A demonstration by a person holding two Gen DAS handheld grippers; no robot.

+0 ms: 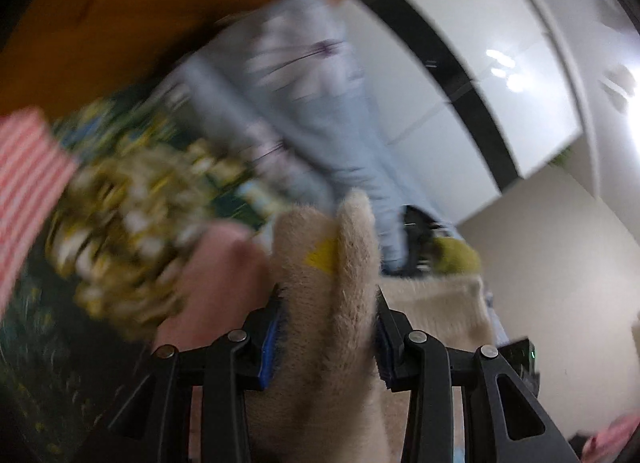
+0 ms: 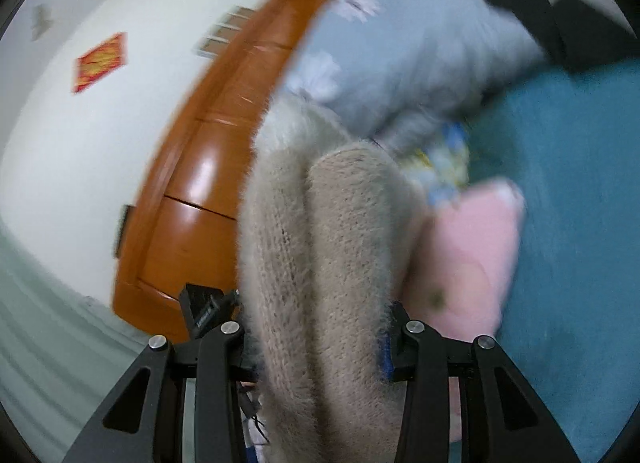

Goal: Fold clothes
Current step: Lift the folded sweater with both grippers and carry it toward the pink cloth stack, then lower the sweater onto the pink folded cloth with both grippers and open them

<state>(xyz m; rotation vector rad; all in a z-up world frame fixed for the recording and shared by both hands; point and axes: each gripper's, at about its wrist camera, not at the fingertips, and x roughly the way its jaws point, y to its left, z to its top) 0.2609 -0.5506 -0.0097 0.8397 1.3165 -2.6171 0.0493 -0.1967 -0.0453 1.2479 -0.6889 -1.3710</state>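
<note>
A teal bedcover (image 2: 572,223) lies under blurred clothes: pale blue trousers (image 2: 408,47), a pink garment (image 2: 468,259). A fuzzy beige sweater (image 1: 320,303) hangs raised between both tools, the left gripper (image 1: 326,335) and right gripper (image 2: 316,339) each with jaws clamped on its folds.

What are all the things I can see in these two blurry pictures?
fuzzy sweater: one, beige, clamped by both grippers
pink garment: one, beside the sweater
light blue garment: one, behind the sweater
floral fabric: one, green and yellow, left
striped cloth: one, red and white, far left
wooden furniture: one, orange-brown
teal surface: one, right
left gripper: black, shut
right gripper: black, shut
</note>
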